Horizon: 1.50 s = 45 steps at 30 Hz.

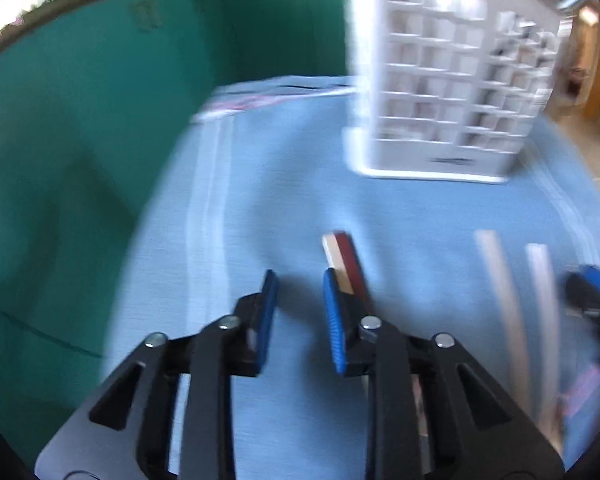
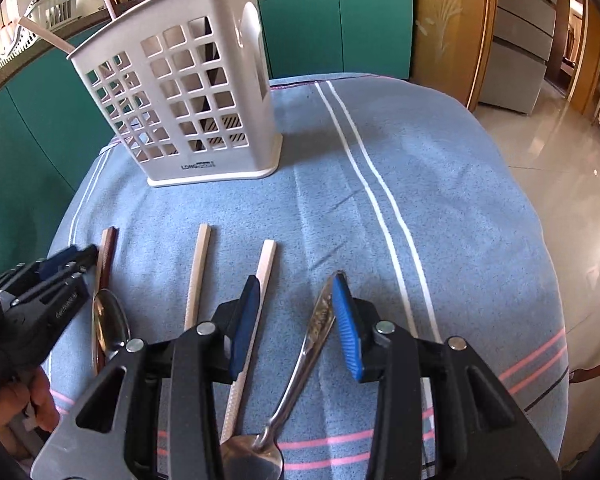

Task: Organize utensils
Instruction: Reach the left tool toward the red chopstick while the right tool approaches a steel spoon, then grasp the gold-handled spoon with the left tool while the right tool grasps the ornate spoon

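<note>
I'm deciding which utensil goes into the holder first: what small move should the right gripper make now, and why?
Probably close the right gripper on the metal spoon. Its handle already lies between the open jaws, against the right-hand pad, and nothing is gripped. The white utensil holder stands just beyond on the blue cloth, so a lift would follow.
</note>
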{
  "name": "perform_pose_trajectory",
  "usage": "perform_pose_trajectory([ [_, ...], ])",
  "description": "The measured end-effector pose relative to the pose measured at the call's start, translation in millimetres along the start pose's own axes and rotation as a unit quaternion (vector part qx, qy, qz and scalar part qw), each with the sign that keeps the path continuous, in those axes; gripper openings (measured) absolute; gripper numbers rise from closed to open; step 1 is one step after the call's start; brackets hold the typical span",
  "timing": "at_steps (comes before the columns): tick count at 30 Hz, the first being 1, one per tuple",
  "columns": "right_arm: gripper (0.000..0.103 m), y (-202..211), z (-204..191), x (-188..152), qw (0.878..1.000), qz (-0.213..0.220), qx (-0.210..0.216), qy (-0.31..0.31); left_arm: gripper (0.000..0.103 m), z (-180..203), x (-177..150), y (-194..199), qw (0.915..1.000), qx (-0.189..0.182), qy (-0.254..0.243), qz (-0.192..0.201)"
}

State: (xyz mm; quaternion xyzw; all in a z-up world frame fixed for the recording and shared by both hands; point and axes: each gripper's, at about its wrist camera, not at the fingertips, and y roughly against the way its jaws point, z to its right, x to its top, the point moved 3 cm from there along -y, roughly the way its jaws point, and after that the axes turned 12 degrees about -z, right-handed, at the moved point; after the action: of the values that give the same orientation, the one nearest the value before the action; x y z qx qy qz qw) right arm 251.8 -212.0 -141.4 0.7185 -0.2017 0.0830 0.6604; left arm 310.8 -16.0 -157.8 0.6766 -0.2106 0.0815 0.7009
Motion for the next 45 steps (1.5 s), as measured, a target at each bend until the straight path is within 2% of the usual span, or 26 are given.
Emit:
perform_pose_trajectory([
  [3,0.038,-1,-3,-1,1.000,0.000,0.001,-0.003,0.023,11,-7,6,0.9954,-0.093,-0.021,0.005],
  [5,0.038,-1,-3,-1,1.000,0.001,-0.001,-0.005,0.025,16,-10,11,0.9920,-0.122,-0.028,0.018],
  [6,0.038,0,-4,-1,1.000,0.001,-0.002,-0.006,0.029,15,-10,12,0.9918,-0.123,-0.028,0.021],
  [7,0.038,0,-3,-1,1.000,0.001,-0.003,-0.007,0.030,13,-10,11,0.9939,-0.105,-0.025,0.018],
  [9,0.038,-2,0,-1,1.000,0.000,-0.006,-0.011,0.031,7,-10,4,0.9991,-0.033,-0.024,0.007],
  [10,0.038,-3,1,0,1.000,-0.001,-0.006,-0.012,0.032,6,-11,2,0.9994,-0.016,-0.029,0.005],
  [14,0.039,-2,4,-2,1.000,-0.001,-0.004,-0.015,0.042,3,-18,7,0.9986,-0.043,-0.030,0.000],
  [16,0.039,-2,3,-3,1.000,-0.002,-0.003,-0.014,0.043,8,-29,13,0.9973,-0.056,-0.046,-0.008],
  [19,0.039,-4,1,-5,1.000,-0.004,-0.003,-0.012,0.043,19,-47,20,0.9952,-0.039,-0.089,-0.010],
  [25,0.039,-7,1,-7,1.000,-0.008,0.002,-0.013,0.047,24,-67,33,0.9938,-0.018,-0.110,-0.010],
  [28,0.039,-8,-1,-7,1.000,-0.009,0.001,-0.011,0.054,24,-77,47,0.9918,-0.049,-0.118,-0.004],
  [30,0.039,-8,-3,-7,1.000,-0.008,0.000,-0.010,0.055,29,-86,52,0.9891,-0.058,-0.135,-0.005],
  [31,0.039,-7,-3,-6,1.000,-0.008,0.000,-0.010,0.055,33,-89,51,0.9886,-0.051,-0.141,-0.008],
  [33,0.039,-7,-5,-7,1.000,-0.008,0.001,-0.009,0.057,36,-95,44,0.9881,-0.017,-0.152,-0.019],
  [36,0.039,-5,-8,-7,1.000,-0.008,0.002,-0.005,0.058,28,-95,41,0.9905,-0.029,-0.132,-0.023],
  [39,0.040,-4,-8,-9,1.000,-0.008,0.000,-0.001,0.057,9,-90,38,0.9950,-0.011,-0.097,-0.022],
  [40,0.040,-4,-7,-9,1.000,-0.008,-0.002,-0.002,0.057,-4,-86,36,0.9977,-0.002,-0.063,-0.023],
  [42,0.040,-4,-5,-8,1.000,-0.008,-0.002,-0.005,0.045,-21,-79,34,0.9995,0.011,-0.016,-0.023],
  [45,0.040,-5,-4,-8,1.000,-0.008,-0.004,-0.006,0.035,-20,-79,35,0.9996,-0.006,-0.011,-0.025],
])
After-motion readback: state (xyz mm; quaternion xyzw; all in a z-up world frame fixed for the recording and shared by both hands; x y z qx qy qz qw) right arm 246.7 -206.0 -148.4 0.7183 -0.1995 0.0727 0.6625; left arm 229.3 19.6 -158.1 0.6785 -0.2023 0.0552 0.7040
